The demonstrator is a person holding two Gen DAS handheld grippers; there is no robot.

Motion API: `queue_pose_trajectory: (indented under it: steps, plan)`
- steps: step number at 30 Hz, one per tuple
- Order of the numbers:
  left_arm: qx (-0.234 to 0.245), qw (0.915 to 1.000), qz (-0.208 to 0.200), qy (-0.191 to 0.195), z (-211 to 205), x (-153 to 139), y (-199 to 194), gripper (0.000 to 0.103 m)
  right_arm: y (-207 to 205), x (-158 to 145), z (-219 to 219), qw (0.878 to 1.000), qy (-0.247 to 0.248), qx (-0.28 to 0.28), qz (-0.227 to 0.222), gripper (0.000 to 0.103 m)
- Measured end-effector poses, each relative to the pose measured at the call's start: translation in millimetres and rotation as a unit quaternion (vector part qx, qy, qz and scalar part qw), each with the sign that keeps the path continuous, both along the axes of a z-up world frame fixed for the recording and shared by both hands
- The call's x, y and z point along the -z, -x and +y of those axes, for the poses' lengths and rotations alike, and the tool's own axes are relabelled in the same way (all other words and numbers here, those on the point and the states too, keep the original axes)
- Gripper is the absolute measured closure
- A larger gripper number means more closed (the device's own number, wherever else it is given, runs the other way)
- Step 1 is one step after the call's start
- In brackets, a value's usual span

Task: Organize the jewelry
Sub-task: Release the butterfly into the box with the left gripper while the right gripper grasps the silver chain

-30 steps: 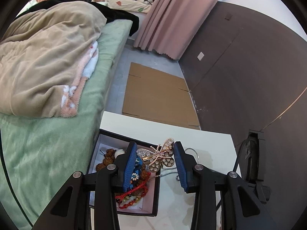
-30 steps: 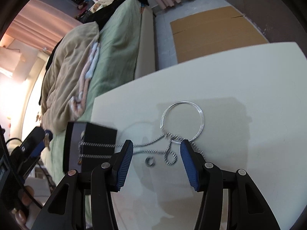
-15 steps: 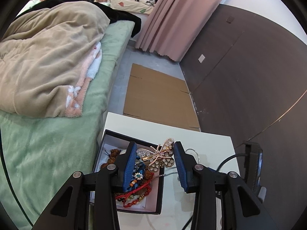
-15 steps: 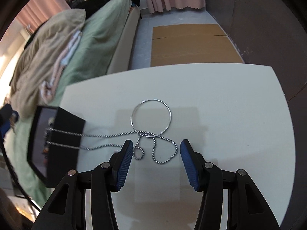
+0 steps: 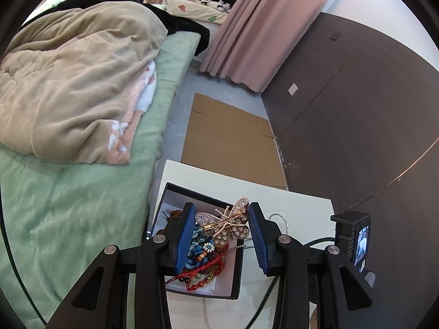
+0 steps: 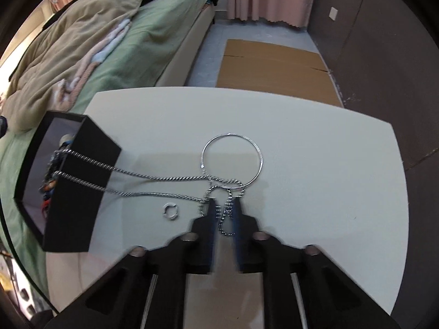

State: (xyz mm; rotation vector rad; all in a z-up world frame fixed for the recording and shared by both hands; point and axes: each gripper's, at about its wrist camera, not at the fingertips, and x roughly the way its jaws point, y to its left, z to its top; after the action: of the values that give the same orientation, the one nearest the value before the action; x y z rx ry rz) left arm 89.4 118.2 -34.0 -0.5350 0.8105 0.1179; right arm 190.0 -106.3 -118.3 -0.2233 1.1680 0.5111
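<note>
Gold butterfly brooch (image 5: 225, 223); silver chain (image 6: 164, 176), silver hoop (image 6: 231, 160); black box (image 6: 79, 189), white inside; white table (image 6: 315, 164); green bedsheet (image 5: 68, 200); beige blanket (image 5: 76, 82); pink curtain (image 5: 263, 27); brown cardboard (image 5: 230, 139).

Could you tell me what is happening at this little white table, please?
A person is sorting jewelry with a gripper in each hand. The left gripper holds a gold filigree butterfly hair clip between its jaws above the black open box, which already holds beaded bracelets. The right gripper has just been closing its jaws on a loop of the silver chain necklace, which trails from the box across the white table beside a thin silver bangle and a small silver ring.
</note>
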Motion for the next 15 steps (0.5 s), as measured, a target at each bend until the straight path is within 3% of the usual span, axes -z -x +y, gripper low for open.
queue_pose_trajectory:
  steps: [6, 15]
  plan:
    - [-0.001, 1.0, -0.002, -0.002, 0, -3, 9, 0.062, -3, 4, -21, 0.994, -0.088, 0.013, 0.063, 0.099]
    - [-0.001, 1.0, -0.002, -0.005, 2, -6, 22, 0.062, 7, -19, -31, 0.98, -0.183, 0.023, 0.071, 0.099]
